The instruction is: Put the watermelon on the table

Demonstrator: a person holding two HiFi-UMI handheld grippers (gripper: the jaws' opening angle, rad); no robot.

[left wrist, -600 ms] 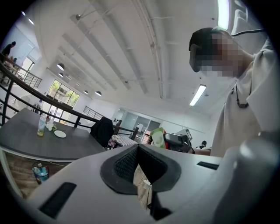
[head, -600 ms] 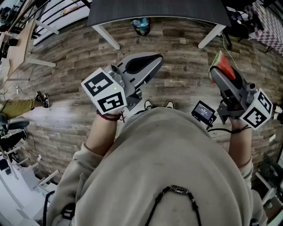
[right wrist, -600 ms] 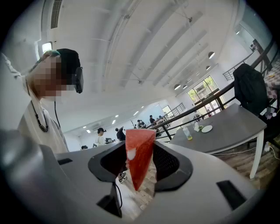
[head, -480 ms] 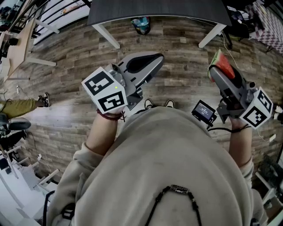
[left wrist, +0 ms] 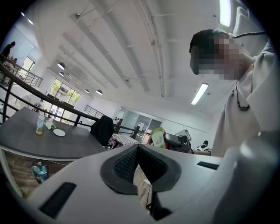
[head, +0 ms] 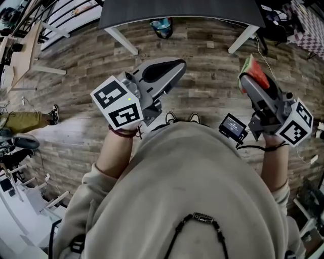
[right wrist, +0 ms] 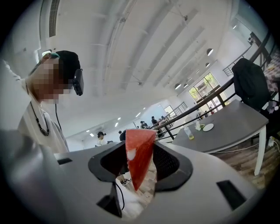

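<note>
Seen from your head camera, you stand on a wood-plank floor [head: 76,66] in a pale sweatshirt [head: 192,192], with one tool held out in each hand.

At the far left edge, another person's trouser leg and dark shoe [head: 30,119] lie across the floor.

Your left hand-held gripper [head: 177,66] points level toward the desk. Its marker cube [head: 119,103] sits just above your wrist. In the left gripper view its two dark pads [left wrist: 127,162] meet at their tips, and nothing is between them: it is closed and empty.

Across the top of the head view runs the dark grey desk [head: 177,9] on white legs. A small blue-green container [head: 161,28] stands on the floor beneath it. In the left gripper view, a bottle [left wrist: 40,124] and a white plate [left wrist: 59,132] stand on the desktop.

Below centre, the toes of your shoes [head: 170,119] show just past the sweatshirt. A little to their right, a small black screen unit [head: 233,126] hangs beside your right wrist.

Your right hand-held gripper [head: 248,80] also points level. Its jaws are clamped on the watermelon [head: 253,71], a red wedge with a green rind. In the right gripper view the wedge stands upright between the pads, its point hanging down. The watermelon is in the air over the floor, short of the desk's right leg [head: 243,39] and not on the desk.
</note>
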